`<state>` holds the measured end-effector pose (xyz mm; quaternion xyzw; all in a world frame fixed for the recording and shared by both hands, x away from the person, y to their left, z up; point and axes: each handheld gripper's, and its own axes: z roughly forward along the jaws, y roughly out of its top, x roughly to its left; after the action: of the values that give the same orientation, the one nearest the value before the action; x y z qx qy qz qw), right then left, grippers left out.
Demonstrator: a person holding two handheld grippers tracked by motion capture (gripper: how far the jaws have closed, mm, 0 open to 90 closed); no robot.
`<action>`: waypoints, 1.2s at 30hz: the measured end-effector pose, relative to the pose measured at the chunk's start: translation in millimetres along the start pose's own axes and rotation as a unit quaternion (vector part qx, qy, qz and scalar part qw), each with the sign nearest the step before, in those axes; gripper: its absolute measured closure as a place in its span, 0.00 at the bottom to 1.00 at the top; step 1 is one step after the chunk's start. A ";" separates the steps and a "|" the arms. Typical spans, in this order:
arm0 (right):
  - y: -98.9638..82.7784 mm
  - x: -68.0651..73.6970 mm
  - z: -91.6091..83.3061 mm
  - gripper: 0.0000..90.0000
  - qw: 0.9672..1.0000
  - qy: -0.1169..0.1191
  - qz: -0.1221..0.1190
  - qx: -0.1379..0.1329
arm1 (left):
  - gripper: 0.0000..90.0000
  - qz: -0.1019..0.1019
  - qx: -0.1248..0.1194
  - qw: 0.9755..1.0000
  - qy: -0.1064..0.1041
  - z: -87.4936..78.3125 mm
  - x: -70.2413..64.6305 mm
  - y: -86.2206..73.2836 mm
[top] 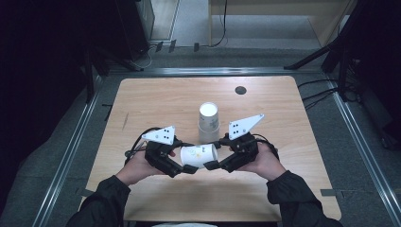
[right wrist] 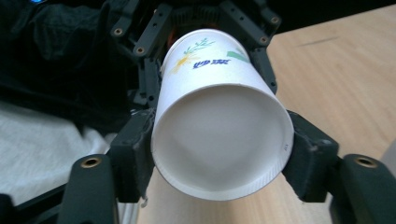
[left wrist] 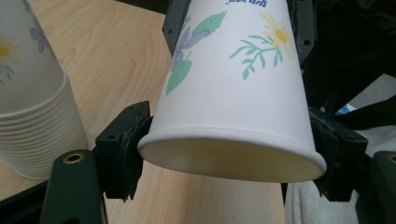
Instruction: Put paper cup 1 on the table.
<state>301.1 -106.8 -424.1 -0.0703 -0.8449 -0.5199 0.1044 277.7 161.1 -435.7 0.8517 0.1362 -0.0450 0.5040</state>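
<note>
Two hand-held grippers are clamped on one paper cup (top: 198,155), held sideways above the counter (top: 283,189): left hand-held gripper (top: 185,169) at the rim, right hand-held gripper (top: 213,164) at the base, likely steadying it near the cup stack (top: 208,123).

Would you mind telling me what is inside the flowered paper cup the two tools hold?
The white flowered paper cup lies sideways between both tools. The left gripper view shows a shadowed, seemingly empty part of its inside near the rim; deeper in is hidden.
</note>
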 end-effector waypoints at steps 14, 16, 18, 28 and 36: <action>-12.6 -0.1 6.6 0.26 0.997 -0.045 -0.018 0.065 | 0.27 -0.007 0.092 0.996 0.011 -1.3 8.2 0.3; -13.8 -0.8 7.6 0.27 0.996 -0.049 -0.023 0.069 | 0.27 -0.006 0.111 0.994 0.011 2.0 9.2 0.1; -15.2 -0.9 8.9 0.27 0.995 -0.054 -0.026 0.075 | 0.27 -0.007 0.130 0.991 0.011 6.7 10.1 -0.3; -25.9 -1.8 22.2 0.28 0.990 -0.063 -0.030 0.120 | 0.27 0.005 0.206 0.978 0.013 26.6 10.6 0.7; -33.1 -4.9 36.5 0.29 0.987 -0.057 -0.031 0.148 | 0.27 0.014 0.240 0.971 0.013 40.2 9.1 1.1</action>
<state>294.5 -89.1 -469.9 -0.0575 -0.9188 -0.3874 0.0493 289.2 127.3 -456.4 0.9501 0.1160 -0.0583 0.2836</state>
